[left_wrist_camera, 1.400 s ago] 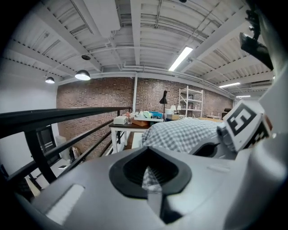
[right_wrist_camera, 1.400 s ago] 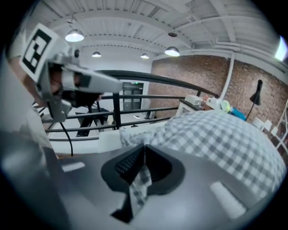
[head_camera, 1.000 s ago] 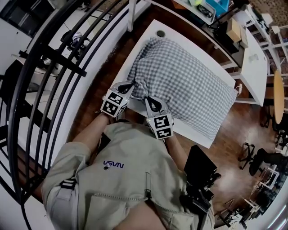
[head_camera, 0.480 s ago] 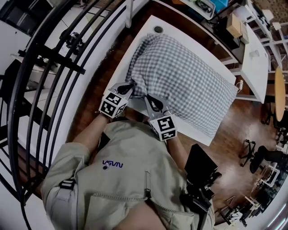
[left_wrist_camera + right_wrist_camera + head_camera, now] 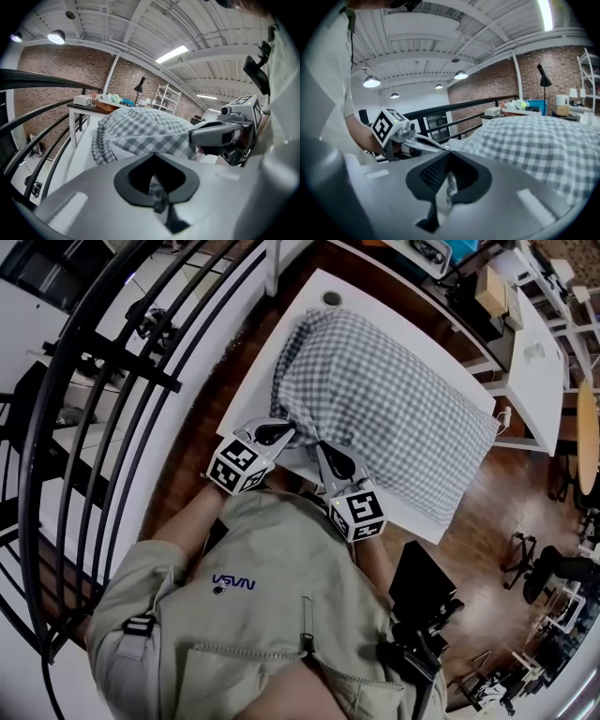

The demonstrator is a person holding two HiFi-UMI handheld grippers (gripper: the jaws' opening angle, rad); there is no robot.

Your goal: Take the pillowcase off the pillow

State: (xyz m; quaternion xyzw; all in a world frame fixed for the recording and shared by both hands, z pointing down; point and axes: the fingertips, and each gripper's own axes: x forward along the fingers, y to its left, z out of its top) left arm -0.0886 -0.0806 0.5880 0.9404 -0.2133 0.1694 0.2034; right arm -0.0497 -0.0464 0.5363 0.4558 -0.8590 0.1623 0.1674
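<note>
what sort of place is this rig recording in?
Probably a loft-style workshop or lab: bare brick wall, black metal railing as on a mezzanine, and a white work table.

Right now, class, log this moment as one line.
pillowcase: not yet off, lying on table | left gripper: shut on its near edge | right gripper: shut on its near edge

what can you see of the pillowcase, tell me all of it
The pillowcase is soft woven cloth in a small grey-and-white check, plump and rounded, so the pillow looks to be inside. It lies slantwise on the white table. Its near end is gathered into a bunch, pinched there by the left gripper and the right gripper, both with jaws shut on the cloth.
</note>
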